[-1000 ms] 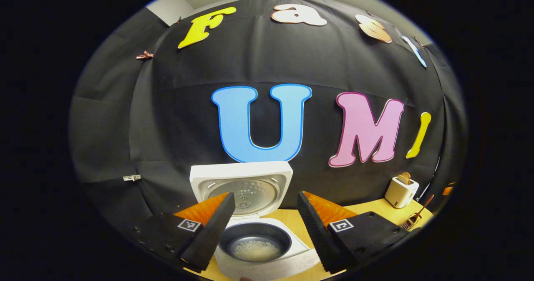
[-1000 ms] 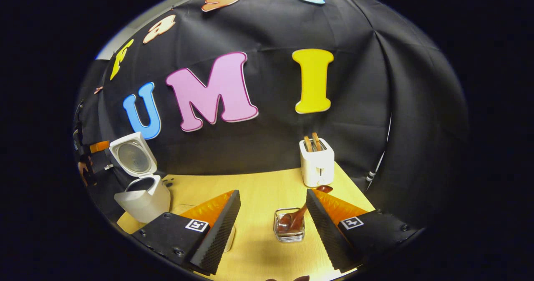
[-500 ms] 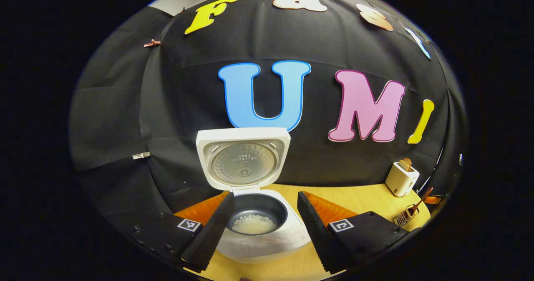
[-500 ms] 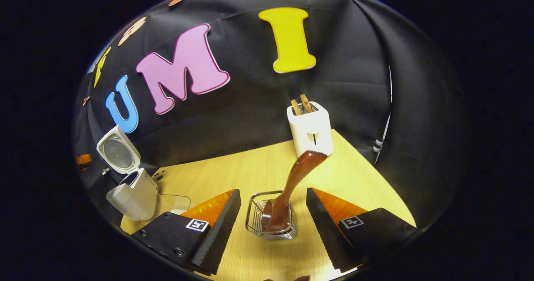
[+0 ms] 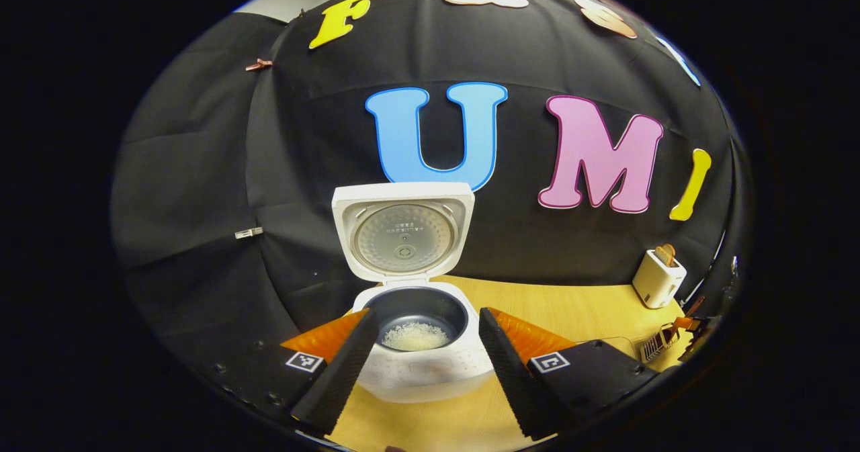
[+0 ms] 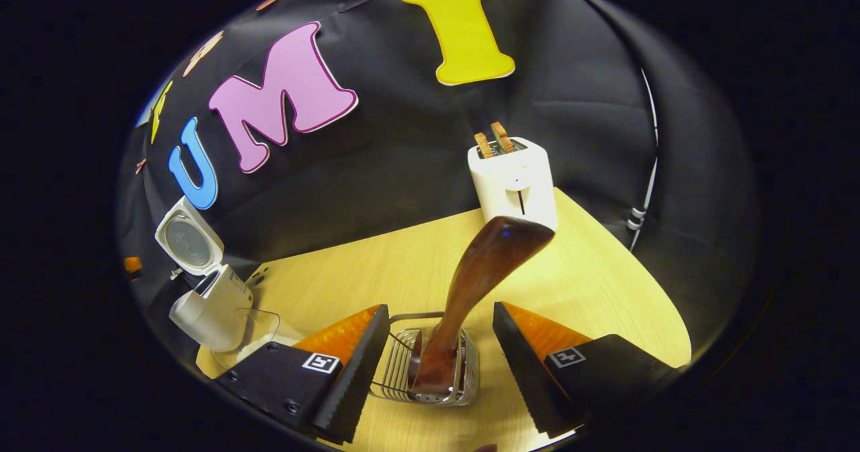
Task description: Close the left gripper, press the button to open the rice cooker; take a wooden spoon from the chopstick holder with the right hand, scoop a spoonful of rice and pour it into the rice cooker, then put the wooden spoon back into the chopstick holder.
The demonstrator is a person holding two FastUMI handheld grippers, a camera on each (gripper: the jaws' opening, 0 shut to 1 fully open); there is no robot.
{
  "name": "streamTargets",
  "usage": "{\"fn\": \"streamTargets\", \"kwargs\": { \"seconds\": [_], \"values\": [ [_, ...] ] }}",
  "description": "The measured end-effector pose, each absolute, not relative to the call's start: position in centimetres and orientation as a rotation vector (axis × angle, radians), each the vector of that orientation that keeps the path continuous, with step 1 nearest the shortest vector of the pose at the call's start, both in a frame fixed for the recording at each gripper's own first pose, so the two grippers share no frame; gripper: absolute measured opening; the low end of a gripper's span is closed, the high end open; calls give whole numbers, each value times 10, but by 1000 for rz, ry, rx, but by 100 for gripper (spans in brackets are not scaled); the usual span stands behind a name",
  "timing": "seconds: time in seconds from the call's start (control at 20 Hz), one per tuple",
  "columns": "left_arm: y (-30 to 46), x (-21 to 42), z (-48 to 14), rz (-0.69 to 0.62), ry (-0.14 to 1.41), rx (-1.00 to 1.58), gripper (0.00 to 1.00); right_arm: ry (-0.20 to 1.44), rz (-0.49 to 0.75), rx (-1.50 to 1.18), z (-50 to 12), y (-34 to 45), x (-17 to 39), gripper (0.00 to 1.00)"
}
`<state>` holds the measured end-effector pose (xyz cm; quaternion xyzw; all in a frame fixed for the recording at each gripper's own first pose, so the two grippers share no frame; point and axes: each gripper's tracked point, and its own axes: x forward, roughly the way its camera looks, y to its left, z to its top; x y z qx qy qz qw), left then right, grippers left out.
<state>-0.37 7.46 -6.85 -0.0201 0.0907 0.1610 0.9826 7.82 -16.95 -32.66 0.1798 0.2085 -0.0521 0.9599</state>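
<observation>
1. The rice cooker (image 5: 416, 344) stands at the table's left with its lid up; its pot holds some rice, so the opening step looks done.
2. The left gripper (image 5: 423, 365) hangs wide and empty before it.
3. The right gripper (image 6: 440, 365), wide, straddles the wooden spoon (image 6: 470, 291) leaning in the chopstick holder (image 6: 403, 371), apparently ready to grasp its handle.

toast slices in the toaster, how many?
2. Both stand upright side by side in the top slots of the white toaster at the table's far edge: left slice, right slice. Anything lower in the slots is hidden.
</observation>
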Motion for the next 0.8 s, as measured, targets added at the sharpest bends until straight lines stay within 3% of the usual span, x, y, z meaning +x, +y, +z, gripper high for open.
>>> {"fn": "streamTargets", "kwargs": {
  "seconds": [0.25, 0.4, 0.8],
  "values": [
    [70, -4, -72, 334, 196, -34, 96, 384, -80, 378, -321, -165, 93, 87],
    [70, -6, -69, 336, 195, -26, 96, 400, -61, 389, -324, -158, 94, 75],
    [77, -9, -73, 344, 199, -38, 96, 435, -32, 397, -331, -132, 99, 68]
  ]
}}
